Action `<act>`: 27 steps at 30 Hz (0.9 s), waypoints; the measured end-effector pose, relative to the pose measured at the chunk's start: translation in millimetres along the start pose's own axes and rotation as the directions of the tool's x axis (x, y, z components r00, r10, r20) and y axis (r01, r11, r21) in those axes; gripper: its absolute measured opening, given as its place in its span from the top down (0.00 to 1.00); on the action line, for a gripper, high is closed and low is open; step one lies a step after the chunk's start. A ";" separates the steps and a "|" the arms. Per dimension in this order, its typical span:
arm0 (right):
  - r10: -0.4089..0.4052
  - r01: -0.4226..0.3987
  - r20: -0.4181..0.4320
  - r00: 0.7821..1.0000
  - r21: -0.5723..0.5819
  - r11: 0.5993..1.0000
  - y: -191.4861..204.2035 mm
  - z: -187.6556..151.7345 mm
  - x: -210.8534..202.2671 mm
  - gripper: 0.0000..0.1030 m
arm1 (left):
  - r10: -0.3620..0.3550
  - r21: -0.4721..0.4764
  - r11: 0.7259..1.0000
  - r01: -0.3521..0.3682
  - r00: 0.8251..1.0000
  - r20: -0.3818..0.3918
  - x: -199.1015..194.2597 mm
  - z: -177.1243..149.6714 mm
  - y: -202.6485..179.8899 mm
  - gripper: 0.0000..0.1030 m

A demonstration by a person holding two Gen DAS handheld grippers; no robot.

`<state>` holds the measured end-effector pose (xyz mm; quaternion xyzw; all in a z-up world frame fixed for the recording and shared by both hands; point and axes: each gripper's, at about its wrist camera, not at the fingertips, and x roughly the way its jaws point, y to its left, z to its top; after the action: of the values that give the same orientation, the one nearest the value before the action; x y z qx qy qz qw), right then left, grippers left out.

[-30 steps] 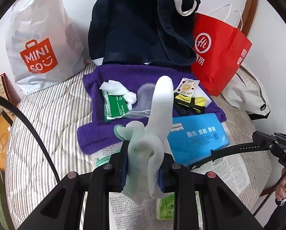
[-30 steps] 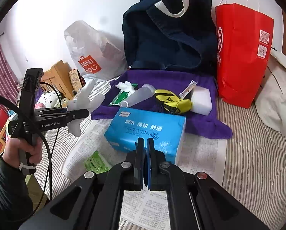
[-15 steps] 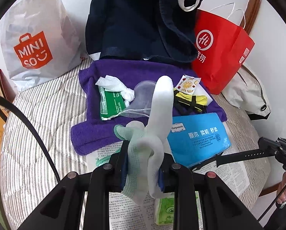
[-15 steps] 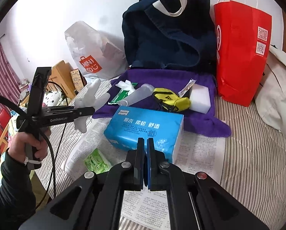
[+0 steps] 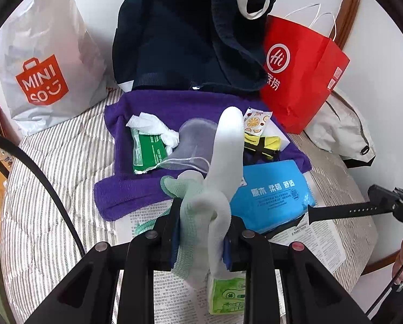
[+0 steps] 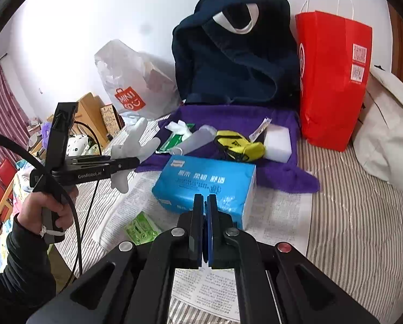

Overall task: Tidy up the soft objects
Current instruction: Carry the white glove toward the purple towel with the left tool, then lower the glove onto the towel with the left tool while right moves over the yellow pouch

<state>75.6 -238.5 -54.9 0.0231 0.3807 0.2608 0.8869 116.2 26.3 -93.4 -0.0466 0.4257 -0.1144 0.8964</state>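
Note:
My left gripper [image 5: 201, 210] is shut on a white knit glove [image 5: 217, 189] and holds it in the air above the newspaper; it also shows in the right wrist view [image 6: 136, 162], with the glove [image 6: 132, 145] sticking up. My right gripper [image 6: 205, 202] is shut and empty, just in front of the blue tissue pack [image 6: 204, 183]. On the purple towel [image 5: 174, 108] lie a green packet [image 5: 147, 151], a white crumpled tissue [image 5: 152, 125], a clear pouch [image 5: 196, 140], a yellow-black pouch [image 6: 239, 145] and a white sponge block [image 6: 278, 143].
A dark navy bag [image 5: 190, 35] stands at the back, a red paper bag [image 5: 298, 73] to its right, a white Miniso bag [image 5: 44, 62] to its left. A green wipes pack [image 6: 142, 228] lies on the newspaper [image 6: 277, 210]. A white jacket [image 6: 390, 135] lies at the right.
My left gripper with the glove has moved a little forward toward the towel. My right gripper has edged closer to the blue tissue pack.

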 end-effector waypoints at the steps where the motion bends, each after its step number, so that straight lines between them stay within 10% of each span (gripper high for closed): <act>1: -0.005 0.005 0.006 1.000 0.003 1.000 -0.9 3.2 -0.6 0.98 | 0.000 0.001 1.000 0.000 1.000 0.001 -0.5 1.1 -0.2 0.77; 27: -0.026 0.028 0.082 0.996 -0.025 0.999 -34.5 125.8 100.4 0.98 | 0.034 -0.016 0.999 -0.034 0.998 -0.044 43.6 61.8 29.0 0.77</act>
<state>235.0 -200.2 -40.6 0.0168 0.3408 0.2525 0.9054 195.5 42.9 -92.4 -0.0445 0.4470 -0.0966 0.8882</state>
